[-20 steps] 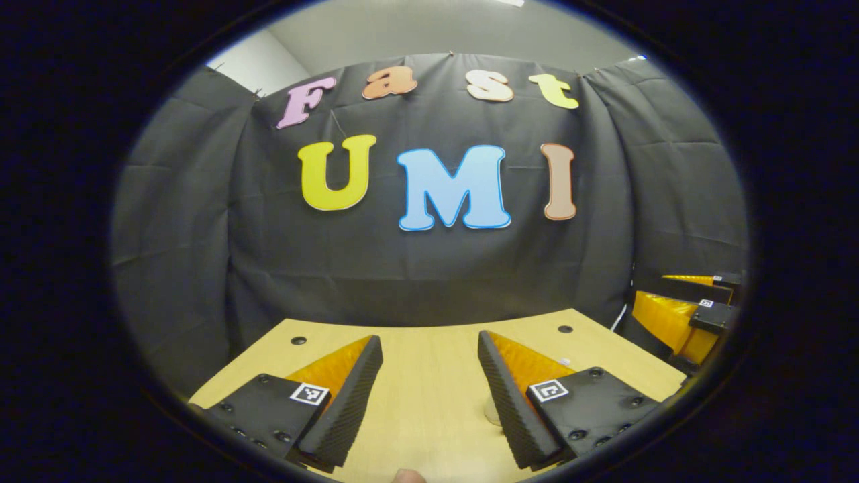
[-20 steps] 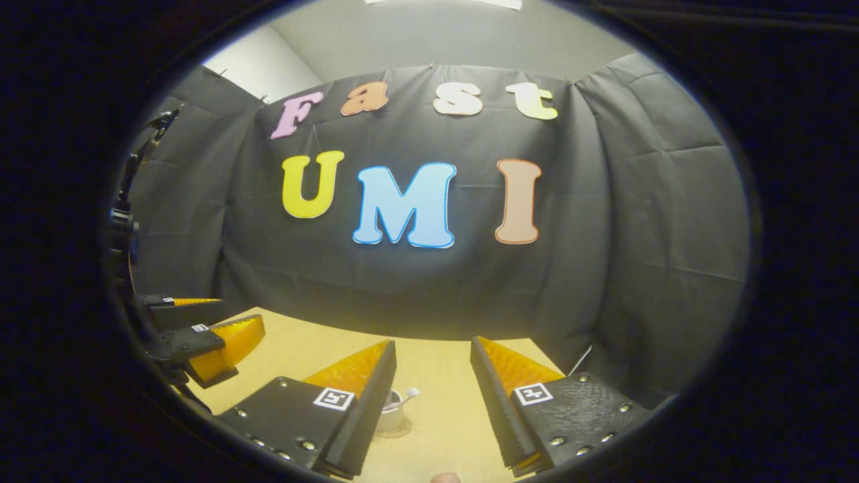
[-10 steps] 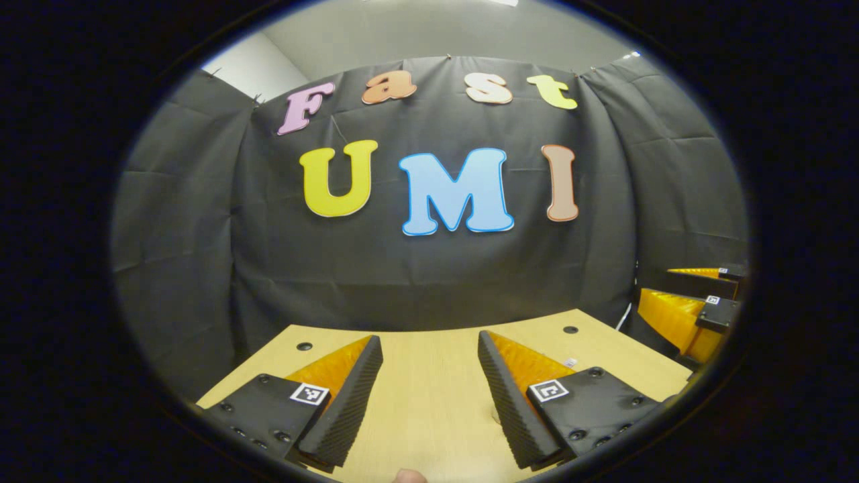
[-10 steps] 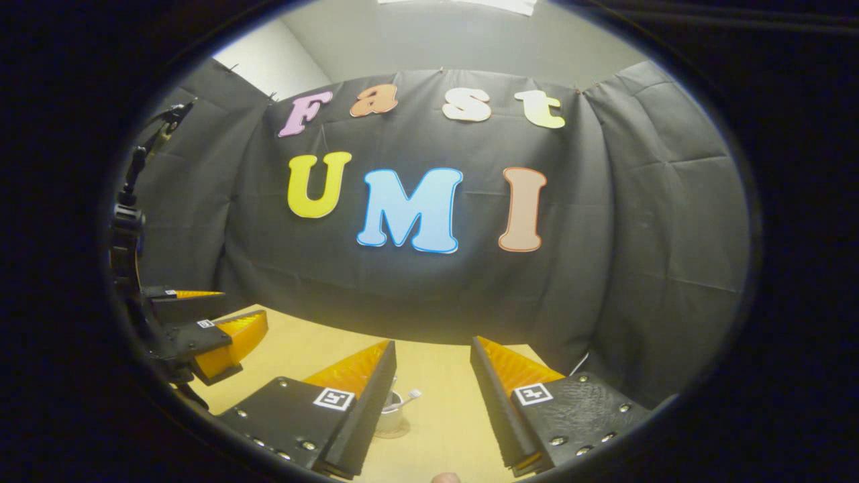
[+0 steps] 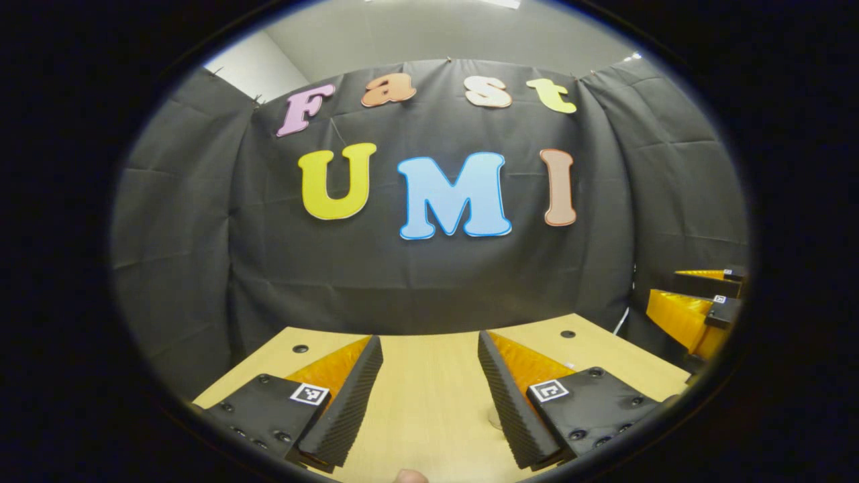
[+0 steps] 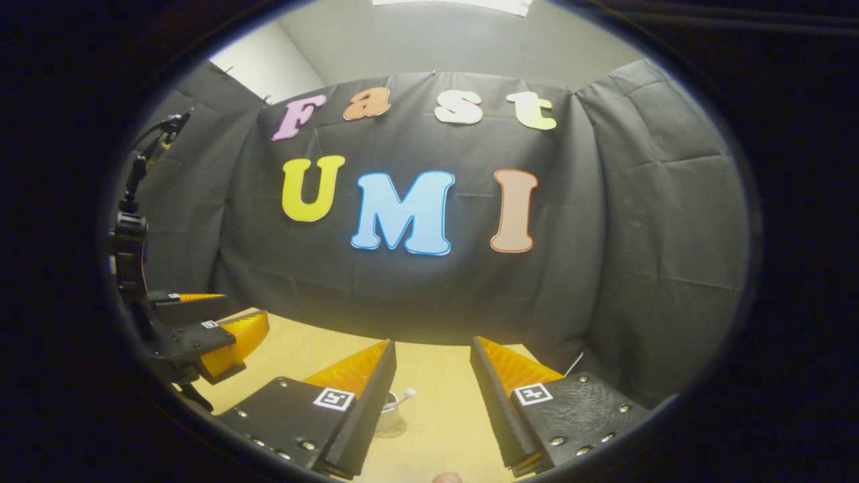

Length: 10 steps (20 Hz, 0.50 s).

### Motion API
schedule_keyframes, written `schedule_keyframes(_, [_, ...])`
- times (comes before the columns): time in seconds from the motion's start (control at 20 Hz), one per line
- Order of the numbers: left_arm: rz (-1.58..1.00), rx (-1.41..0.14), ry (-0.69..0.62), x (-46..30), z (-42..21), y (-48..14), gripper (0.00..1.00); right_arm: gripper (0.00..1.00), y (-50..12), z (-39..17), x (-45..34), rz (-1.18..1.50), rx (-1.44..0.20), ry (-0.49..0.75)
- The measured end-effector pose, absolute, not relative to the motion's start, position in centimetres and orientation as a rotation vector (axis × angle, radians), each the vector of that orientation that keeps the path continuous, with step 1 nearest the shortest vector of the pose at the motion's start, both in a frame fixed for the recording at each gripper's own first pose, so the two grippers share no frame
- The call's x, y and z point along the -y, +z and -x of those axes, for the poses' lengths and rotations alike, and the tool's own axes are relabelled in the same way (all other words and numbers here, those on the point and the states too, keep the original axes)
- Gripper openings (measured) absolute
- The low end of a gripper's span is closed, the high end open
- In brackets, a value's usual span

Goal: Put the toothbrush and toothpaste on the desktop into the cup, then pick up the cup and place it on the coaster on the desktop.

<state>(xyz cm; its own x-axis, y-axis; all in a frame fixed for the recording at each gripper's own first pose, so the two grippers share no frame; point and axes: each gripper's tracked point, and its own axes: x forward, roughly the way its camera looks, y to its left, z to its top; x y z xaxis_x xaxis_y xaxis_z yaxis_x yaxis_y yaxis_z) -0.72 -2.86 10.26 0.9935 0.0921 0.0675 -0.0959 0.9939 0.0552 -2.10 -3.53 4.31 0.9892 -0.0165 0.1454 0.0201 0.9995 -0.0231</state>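
Left gripper (image 5: 429, 396): fingers wide, empty | Right gripper (image 6: 433, 402): fingers wide, empty | Cup (image 6: 388, 421) (toothbrush (image 6: 401, 397) inside) stood on coaster (image 6: 392, 432), partly behind right gripper's left finger.

Cup (image 6: 389, 416) upright on coaster (image 6: 391, 433); toothbrush (image 6: 401, 397) leaning out.

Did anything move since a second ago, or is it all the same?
Almost nothing. Both cameras tipped slightly, so the wall sits a little lower in each view. Nothing was grabbed or let go. The left hand-held gripper and right hand-held gripper stay open and empty above the desk. The cup with the toothbrush stays on its coaster.
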Motion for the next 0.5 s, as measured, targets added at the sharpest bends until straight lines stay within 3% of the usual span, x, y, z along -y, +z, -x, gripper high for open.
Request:
schedule_keyframes(0.05, [-0.057, 0.065, 0.093, 2.90, 0.70, 10.25, 0.93, 0.67, 4.31, 2.20, 3.41, 0.024, 0.146, -0.003])
schedule_keyframes(0.15, [-0.056, 0.061, 0.092, 3.09, 0.62, 10.08, 0.92, 0.77, 4.02, 2.22, 2.83, 0.014, 0.139, 0.013])
schedule_keyframes(0.5, [-0.063, 0.069, 0.101, 3.11, 0.83, 10.05, 0.93, 0.77, 4.15, 2.00, 3.32, -0.009, 0.134, 0.008])
